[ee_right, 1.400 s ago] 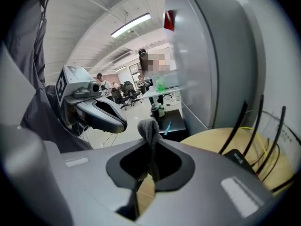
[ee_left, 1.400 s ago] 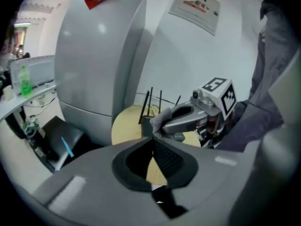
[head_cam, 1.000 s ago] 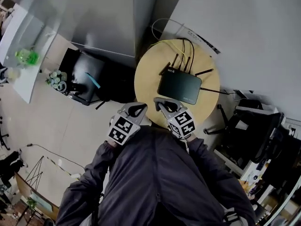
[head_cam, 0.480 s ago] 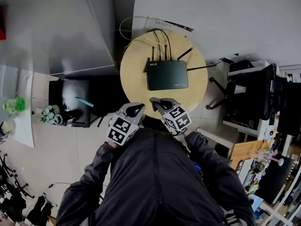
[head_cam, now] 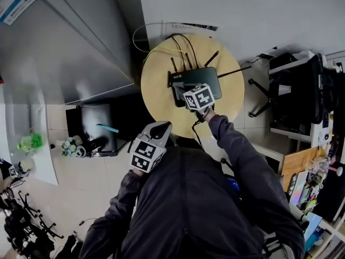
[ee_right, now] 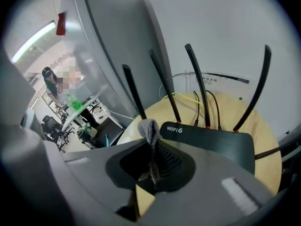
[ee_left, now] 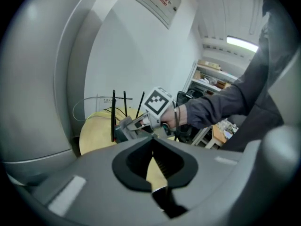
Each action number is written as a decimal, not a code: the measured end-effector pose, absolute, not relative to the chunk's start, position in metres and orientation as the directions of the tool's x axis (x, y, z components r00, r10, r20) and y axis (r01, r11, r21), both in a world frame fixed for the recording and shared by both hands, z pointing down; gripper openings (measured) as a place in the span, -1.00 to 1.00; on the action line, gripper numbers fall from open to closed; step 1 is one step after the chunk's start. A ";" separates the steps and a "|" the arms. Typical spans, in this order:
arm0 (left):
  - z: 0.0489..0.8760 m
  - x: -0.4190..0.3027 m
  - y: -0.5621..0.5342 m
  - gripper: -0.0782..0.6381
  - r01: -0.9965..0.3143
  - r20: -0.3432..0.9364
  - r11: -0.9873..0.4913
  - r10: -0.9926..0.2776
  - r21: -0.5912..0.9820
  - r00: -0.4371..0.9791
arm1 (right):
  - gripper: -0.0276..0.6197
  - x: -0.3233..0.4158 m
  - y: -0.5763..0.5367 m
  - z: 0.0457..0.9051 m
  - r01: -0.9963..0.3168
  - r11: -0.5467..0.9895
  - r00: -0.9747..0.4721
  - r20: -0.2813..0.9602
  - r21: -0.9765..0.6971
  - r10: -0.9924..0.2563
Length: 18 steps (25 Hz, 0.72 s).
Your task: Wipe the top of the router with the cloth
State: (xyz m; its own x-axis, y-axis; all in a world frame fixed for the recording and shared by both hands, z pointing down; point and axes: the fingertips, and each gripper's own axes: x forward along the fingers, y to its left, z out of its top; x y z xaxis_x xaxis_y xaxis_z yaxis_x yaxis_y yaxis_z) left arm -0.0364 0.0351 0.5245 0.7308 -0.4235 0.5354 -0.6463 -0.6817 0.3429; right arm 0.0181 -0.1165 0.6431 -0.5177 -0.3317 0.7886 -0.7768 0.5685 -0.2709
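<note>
A black router (head_cam: 211, 75) with several upright antennas lies on a round wooden table (head_cam: 156, 90). My right gripper (head_cam: 181, 93) reaches over the router's near left part, shut on a small grey cloth (ee_right: 149, 130) that sticks up from between its jaws (ee_right: 153, 160). In the right gripper view the router (ee_right: 212, 143) with its white "WIFI6" print lies just beyond the cloth. My left gripper (head_cam: 161, 127) hangs back near my body, off the table's near edge, shut with nothing in it (ee_left: 153, 161). In the left gripper view the right gripper (ee_left: 123, 127) shows over the router.
Yellow and black cables (head_cam: 181, 41) run off the table's far side to the wall. A grey partition (head_cam: 70, 42) stands at left, with a black shelf of small items (head_cam: 90, 140) on the floor. A dark chair (head_cam: 291, 93) stands right of the table.
My right gripper has moved forward from the table's near edge to over the router, with the cloth. The left gripper stayed near my body. The head view has shifted.
</note>
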 end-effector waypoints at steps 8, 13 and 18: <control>0.522 -0.057 0.022 -0.78 -0.706 0.564 -0.630 -0.470 0.325 0.679 | -0.84 0.011 -0.161 0.685 -0.818 0.513 -0.445 0.852 -0.262 -0.275; 0.523 -0.065 0.016 -0.78 -0.724 0.571 -0.608 -0.484 0.324 0.663 | -0.84 0.001 -0.172 0.693 -0.807 0.537 -0.431 0.865 -0.244 -0.255; 0.521 -0.064 0.018 -0.78 -0.727 0.581 -0.607 -0.480 0.321 0.657 | -0.84 -0.003 -0.180 0.701 -0.794 0.564 -0.416 0.878 -0.225 -0.236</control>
State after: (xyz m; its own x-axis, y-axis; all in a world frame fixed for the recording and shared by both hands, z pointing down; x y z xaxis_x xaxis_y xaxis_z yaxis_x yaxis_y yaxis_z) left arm -0.0638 0.0180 0.5207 0.6572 -0.4799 0.5812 -0.7272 -0.6067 0.3213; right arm -0.0034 -0.1804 0.7014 -0.4156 -0.2357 0.8785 -0.7945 0.5643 -0.2245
